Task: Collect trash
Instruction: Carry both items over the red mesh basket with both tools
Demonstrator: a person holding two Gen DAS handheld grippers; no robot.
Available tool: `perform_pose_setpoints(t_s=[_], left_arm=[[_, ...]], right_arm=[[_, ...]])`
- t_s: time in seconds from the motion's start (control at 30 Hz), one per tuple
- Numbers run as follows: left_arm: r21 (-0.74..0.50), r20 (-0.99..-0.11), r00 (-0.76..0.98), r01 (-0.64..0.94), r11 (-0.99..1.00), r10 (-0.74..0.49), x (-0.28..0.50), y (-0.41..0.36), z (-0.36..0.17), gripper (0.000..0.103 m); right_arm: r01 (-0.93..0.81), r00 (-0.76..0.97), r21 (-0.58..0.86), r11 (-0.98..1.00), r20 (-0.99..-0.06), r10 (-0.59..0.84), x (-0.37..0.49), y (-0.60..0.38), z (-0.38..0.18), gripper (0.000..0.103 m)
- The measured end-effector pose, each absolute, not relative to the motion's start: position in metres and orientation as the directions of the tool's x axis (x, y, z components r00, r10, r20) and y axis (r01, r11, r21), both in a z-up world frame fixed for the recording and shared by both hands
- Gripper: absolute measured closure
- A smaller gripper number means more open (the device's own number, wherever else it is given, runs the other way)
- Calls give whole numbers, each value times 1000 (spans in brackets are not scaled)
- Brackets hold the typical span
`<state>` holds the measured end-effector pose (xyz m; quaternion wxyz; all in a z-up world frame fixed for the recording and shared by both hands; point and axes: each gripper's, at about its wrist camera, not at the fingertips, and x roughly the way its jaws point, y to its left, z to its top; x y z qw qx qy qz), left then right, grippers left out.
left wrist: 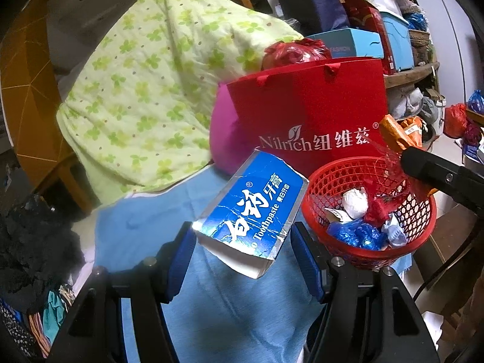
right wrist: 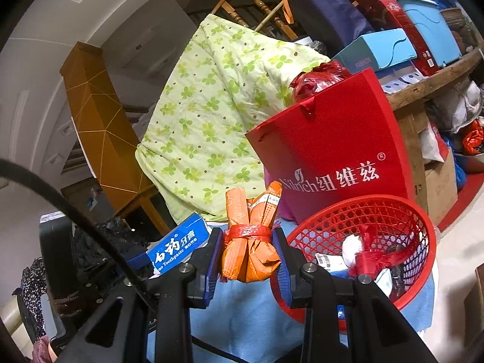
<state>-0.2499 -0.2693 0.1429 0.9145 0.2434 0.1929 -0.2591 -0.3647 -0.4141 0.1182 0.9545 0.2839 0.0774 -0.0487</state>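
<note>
Clearly both hands are loaded at once. The left gripper (left wrist: 245,242) has its blue pads pressed against the two long sides of a crumpled toothpaste box (left wrist: 252,208), which hangs above the blue cloth (left wrist: 211,302), just left of the red mesh basket (left wrist: 372,214). That box looks like empty card: light, creased along its face and torn at the lower end, so I judge it will cave in under a hard squeeze. A hold across the middle of its narrow width, as now, seems right; the ragged open end would fold.

The right gripper (right wrist: 248,242) pinches a bundle of orange wrappers (right wrist: 251,242) tied round with red net string, clamped right at the tied waist. I would call the bundle soft, crinkly and a bit slick, and the waist is its firmest part; the loose ends above would slip or tear. It sits just left of the basket's rim.

In the basket lie a white wad (left wrist: 355,202), blue crumpled plastic (left wrist: 357,233) and red scraps. Behind it stands a red paper bag (left wrist: 308,115), with a green-flowered quilt (left wrist: 145,84) to the left.
</note>
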Motion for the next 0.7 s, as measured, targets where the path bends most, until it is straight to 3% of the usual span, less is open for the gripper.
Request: perform_pose_setpoints(t_s=[0.7], left_arm=[[376, -490, 770, 610, 697, -409, -257, -303, 139, 37]], right_arm=[[178, 980, 566, 805, -176, -93, -377, -437, 110, 68]])
